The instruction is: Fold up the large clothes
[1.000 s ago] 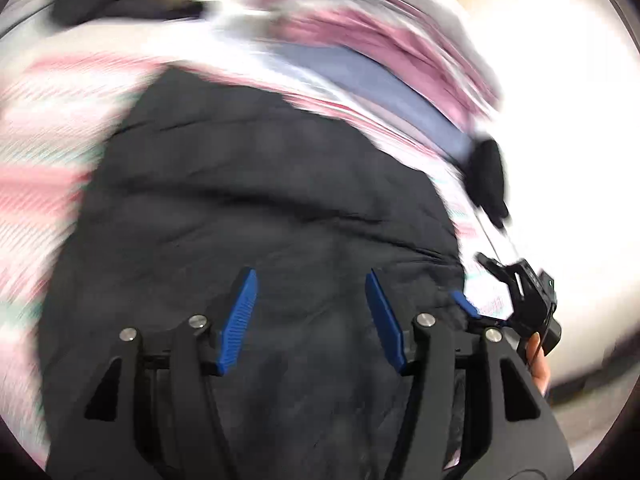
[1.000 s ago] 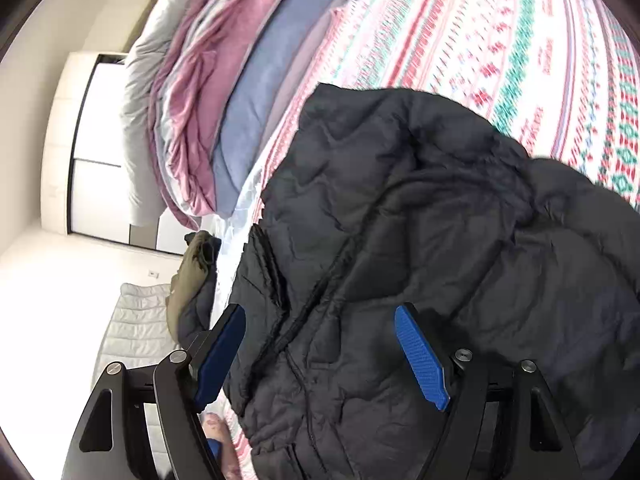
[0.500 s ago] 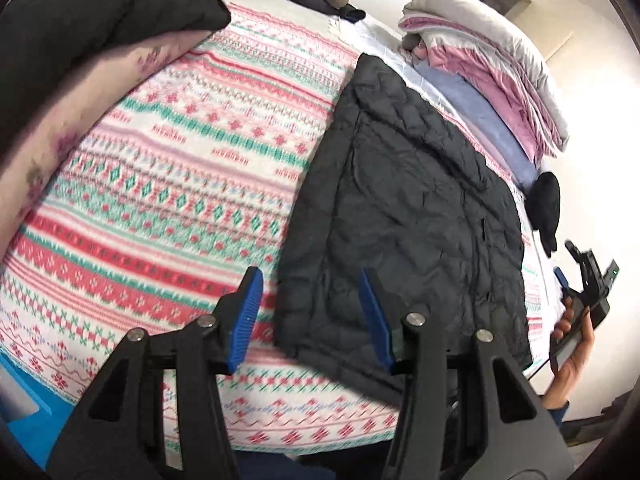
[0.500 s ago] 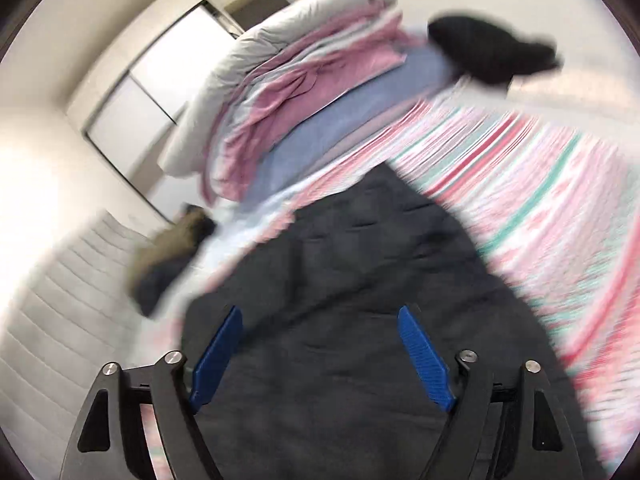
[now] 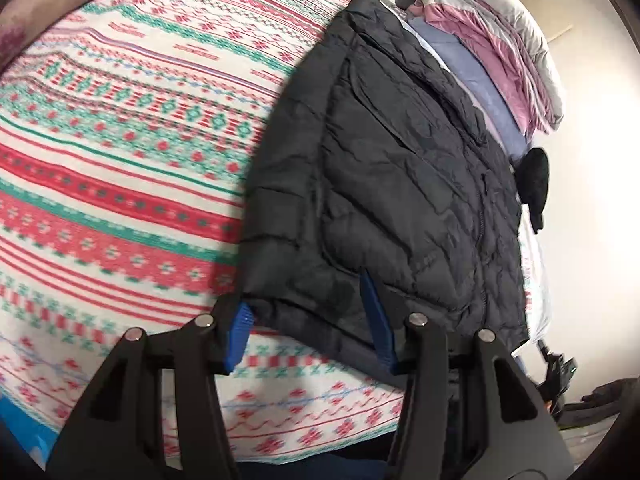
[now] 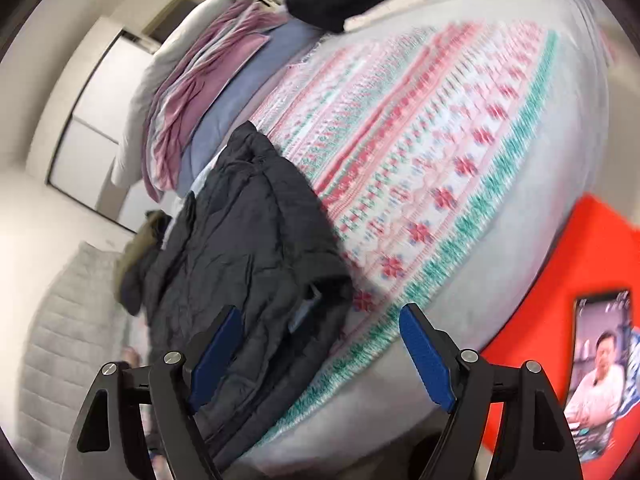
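- The black quilted puffer jacket (image 5: 400, 168) lies lengthwise on the bed, on the red, white and green patterned blanket (image 5: 120, 140), beside the stacked pink, blue and grey bedding (image 5: 492, 40).
- Left gripper (image 5: 308, 320): jaws partly parted, straddling the jacket's near corner; whether the blue pads (image 5: 238, 332) press on it cannot be told.
- Right gripper (image 6: 320, 356): released, jaws wide, holding nothing; the jacket's other near edge lies by its left pad.
- Recommended: seat both grippers on the near hem corners, through all layers, before lifting.
- Lift both corners evenly; padded fabric likely slips from a shallow bite.
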Motion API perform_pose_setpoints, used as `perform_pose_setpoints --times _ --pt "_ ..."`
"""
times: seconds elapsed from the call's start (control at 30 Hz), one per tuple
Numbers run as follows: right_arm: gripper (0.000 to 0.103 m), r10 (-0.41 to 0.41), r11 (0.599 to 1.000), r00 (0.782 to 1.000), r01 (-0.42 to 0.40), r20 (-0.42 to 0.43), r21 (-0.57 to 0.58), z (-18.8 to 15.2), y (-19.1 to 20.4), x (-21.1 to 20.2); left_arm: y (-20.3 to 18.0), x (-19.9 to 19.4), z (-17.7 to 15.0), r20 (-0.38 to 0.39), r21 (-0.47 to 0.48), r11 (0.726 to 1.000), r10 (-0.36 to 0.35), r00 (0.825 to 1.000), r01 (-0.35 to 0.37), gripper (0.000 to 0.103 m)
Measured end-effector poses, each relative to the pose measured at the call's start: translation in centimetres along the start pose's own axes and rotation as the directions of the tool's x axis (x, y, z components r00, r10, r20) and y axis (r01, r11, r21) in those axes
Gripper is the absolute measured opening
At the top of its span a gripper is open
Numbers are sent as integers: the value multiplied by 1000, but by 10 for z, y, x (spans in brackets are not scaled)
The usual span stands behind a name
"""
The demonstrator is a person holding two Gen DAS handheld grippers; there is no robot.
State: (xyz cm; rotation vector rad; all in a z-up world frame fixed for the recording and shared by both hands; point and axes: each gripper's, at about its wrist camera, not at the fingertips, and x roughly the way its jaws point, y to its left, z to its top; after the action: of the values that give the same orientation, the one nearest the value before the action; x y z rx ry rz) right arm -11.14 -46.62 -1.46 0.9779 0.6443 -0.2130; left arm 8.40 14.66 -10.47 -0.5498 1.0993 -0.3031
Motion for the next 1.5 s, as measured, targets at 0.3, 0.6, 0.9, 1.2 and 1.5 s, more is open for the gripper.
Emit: perform_pose_setpoints --times 0.3,0.6,0.9,1.2,1.5 --pt "64 111 987 993 -116 48 109 -7 -16 23 7 -3 -4 50 -70 998 1 999 3 31" --pt "44 185 980 982 -186 20 71 -9 8 50 4 0 -10 57 -67 997 -20 998 24 37" --pt "14 212 970 977 -212 13 124 -12 5 57 9 -2 -9 120 -149 987 -35 992 53 12" --pt "7 189 974 980 -194 57 115 3 2 45 -1 -9 -11 149 -82 996 -6 989 19 12" --pt "14 181 969 983 -181 14 170 4 -9 64 -9 15 -6 138 -85 996 -25 990 37 21"
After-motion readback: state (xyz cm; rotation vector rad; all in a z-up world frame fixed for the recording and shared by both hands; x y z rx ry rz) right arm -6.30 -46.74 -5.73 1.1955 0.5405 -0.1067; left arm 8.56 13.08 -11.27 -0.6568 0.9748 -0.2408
